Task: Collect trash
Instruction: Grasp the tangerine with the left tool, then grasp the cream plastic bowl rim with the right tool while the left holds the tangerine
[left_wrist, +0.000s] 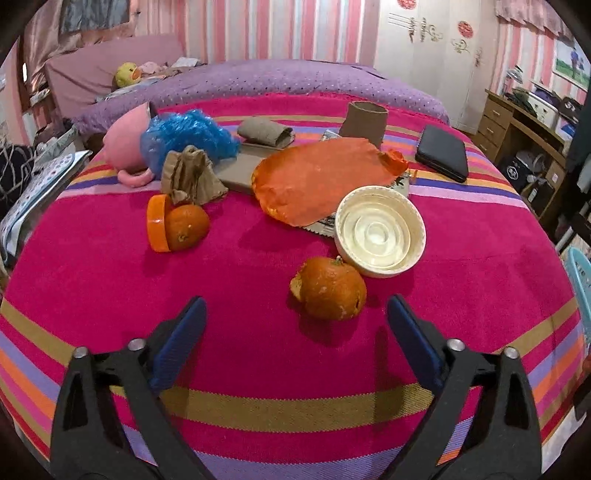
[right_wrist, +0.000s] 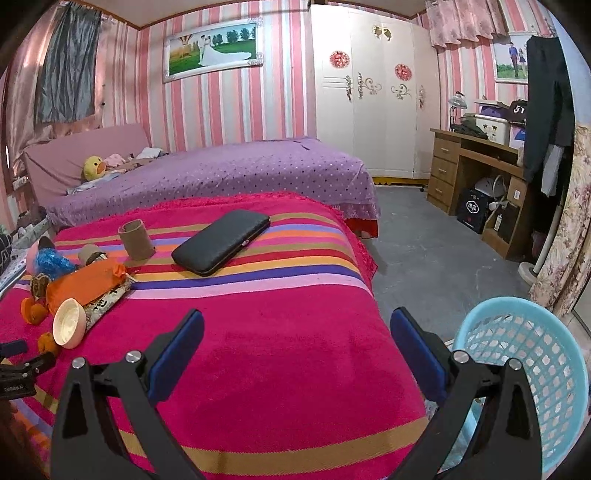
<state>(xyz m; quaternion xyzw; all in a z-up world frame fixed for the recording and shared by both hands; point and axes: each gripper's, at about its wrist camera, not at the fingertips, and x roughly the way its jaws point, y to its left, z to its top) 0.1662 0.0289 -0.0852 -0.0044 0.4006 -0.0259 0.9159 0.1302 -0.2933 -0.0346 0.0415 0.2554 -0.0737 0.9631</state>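
Trash lies on a striped red cloth (left_wrist: 258, 369). An orange peel (left_wrist: 330, 288) lies just ahead of my open, empty left gripper (left_wrist: 295, 310). Beyond it are a white bowl-shaped lid (left_wrist: 380, 236), an orange plastic bag (left_wrist: 317, 177), a second orange peel (left_wrist: 184, 227) with an orange lid (left_wrist: 158, 223), crumpled brown paper (left_wrist: 192, 177), a blue plastic bag (left_wrist: 188, 136) and cardboard tubes (left_wrist: 364, 120). My right gripper (right_wrist: 295, 328) is open and empty over the cloth's right part. A light blue basket (right_wrist: 532, 373) stands to its right, off the cloth.
A pink mug (left_wrist: 123, 144) lies on its side at the left. A black wallet case (right_wrist: 221, 242) lies on the cloth. A purple bed (right_wrist: 221, 173) is behind, a wooden desk (right_wrist: 476, 166) and wardrobe (right_wrist: 373, 92) at the right across grey floor.
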